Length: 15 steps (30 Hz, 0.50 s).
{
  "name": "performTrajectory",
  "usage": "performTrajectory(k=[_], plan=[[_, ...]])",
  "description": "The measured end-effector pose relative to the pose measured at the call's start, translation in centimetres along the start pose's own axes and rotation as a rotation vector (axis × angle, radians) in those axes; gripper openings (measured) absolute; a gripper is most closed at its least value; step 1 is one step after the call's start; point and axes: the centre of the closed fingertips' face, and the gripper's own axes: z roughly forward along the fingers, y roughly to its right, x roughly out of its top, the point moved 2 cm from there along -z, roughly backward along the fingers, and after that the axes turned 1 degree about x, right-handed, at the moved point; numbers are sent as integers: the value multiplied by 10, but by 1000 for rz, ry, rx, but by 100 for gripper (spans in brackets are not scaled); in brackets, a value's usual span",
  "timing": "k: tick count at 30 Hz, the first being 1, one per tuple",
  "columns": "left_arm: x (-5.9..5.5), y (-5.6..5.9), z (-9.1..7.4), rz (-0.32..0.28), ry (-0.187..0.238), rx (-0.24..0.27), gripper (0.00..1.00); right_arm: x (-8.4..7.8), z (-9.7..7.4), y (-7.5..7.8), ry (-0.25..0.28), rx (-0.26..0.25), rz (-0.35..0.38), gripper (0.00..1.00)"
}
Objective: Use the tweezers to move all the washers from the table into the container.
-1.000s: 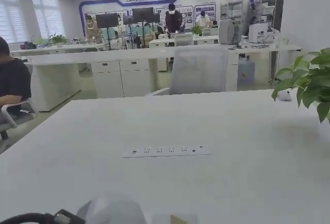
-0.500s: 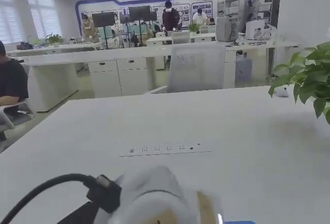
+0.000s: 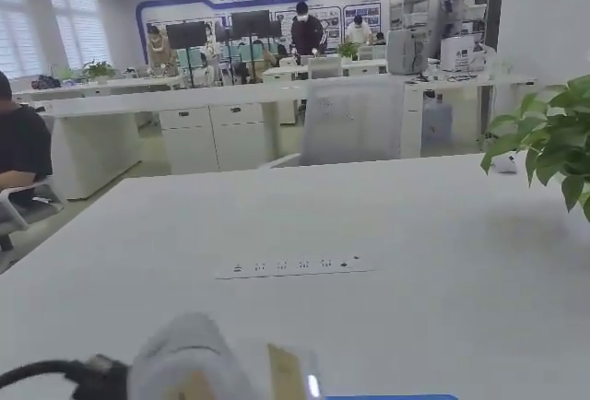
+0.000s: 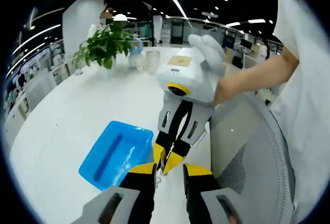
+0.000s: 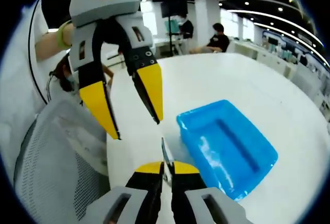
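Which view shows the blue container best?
The right gripper view: the blue container lies whole and unobstructed, its inside visible. In the left gripper view the jaws cover its near corner; the head view catches a thin strip.

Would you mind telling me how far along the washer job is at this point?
Done: nothing yet, by the look of it; the blue container looks bare inside. In hand: the right claw is shut on the tweezers, which point over the white table beside the container, and the left claw hangs open, holding nothing. Left: with the container bare, the whole transfer is yet to do.
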Motion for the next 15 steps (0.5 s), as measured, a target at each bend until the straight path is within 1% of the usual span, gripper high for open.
performTrajectory(k=[1,2,3,4,5,6,7,8,9,10,12,13,14,15], plan=[[-1,0,-4,-70,67,22,24,0,0,1,10,-1,21,1],[-3,0,-6,-137,109,34,30,0,-1,4,25,-13,39,1],[-5,1,-9,-196,152,45,33,-1,-1,5,36,-19,59,1],[-7,1,-12,-275,216,64,35,-1,-2,6,50,-20,90,1],[-9,0,-13,-299,234,72,36,-1,-3,9,68,-24,125,1],[-15,-1,-17,-361,276,108,37,-2,-4,10,77,-25,146,1],[-19,-3,-19,-393,300,134,38,-3,-5,12,89,-22,175,1],[-26,-6,-23,-435,332,187,41,-4,-6,13,96,-22,199,1],[-31,-7,-26,-460,347,220,45,-6,-7,14,105,-19,234,1],[-37,-8,-30,-477,362,269,49,-7,-8,15,107,-14,265,1],[-44,-10,-38,-484,381,349,60,-9,-9,18,138,-14,324,1],[-47,-10,-41,-492,381,375,65,-10,-10,18,146,-12,346,1],[-50,-10,-44,-505,386,403,71,-11,-11,20,169,-7,384,1],[-52,-10,-49,-525,417,435,74,-10,-11,19,181,-1,410,2]])
